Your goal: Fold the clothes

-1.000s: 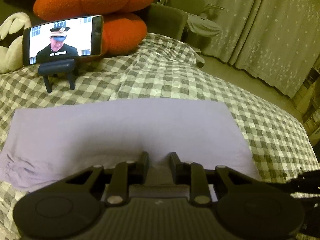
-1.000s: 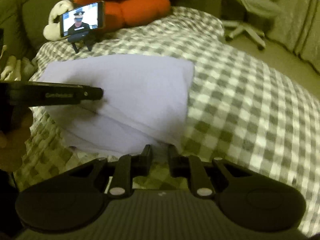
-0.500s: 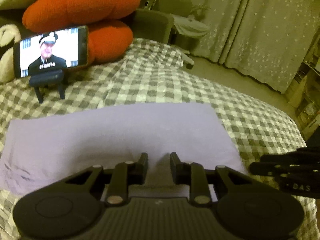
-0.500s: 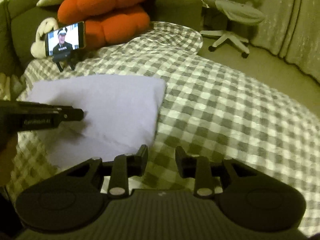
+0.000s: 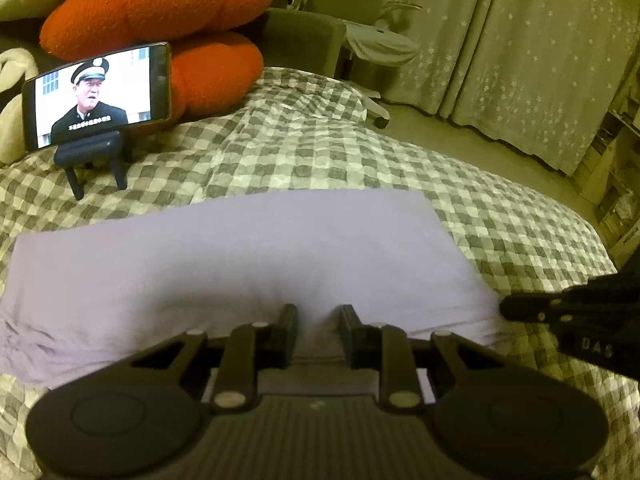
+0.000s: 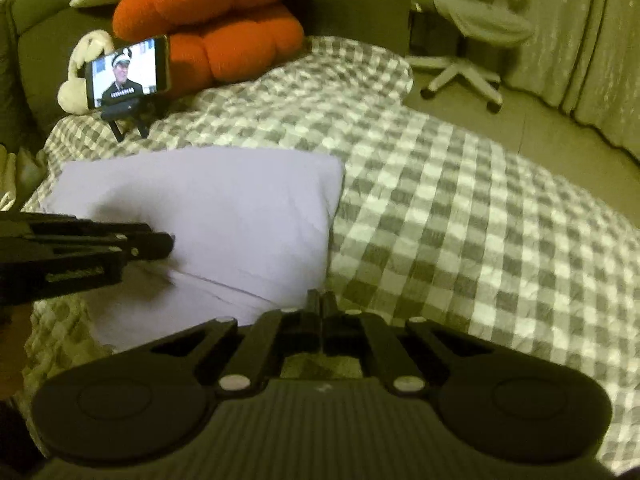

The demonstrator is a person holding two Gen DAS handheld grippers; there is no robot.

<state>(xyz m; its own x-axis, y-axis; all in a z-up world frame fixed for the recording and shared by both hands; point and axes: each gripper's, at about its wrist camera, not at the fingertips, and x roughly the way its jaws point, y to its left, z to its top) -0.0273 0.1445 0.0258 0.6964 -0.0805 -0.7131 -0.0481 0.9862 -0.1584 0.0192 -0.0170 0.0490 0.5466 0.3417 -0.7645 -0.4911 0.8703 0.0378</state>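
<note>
Lying flat on the checked bedspread, the folded lilac garment has its near edge pinched in the narrow jaws of the left gripper, while the right gripper, jaws fully closed with no cloth visibly between them, sits at the garment's near right corner

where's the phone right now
The phone stands on a small dark stand at the upper left of both views, on the checked bedcover, just in front of the orange cushion.
</note>
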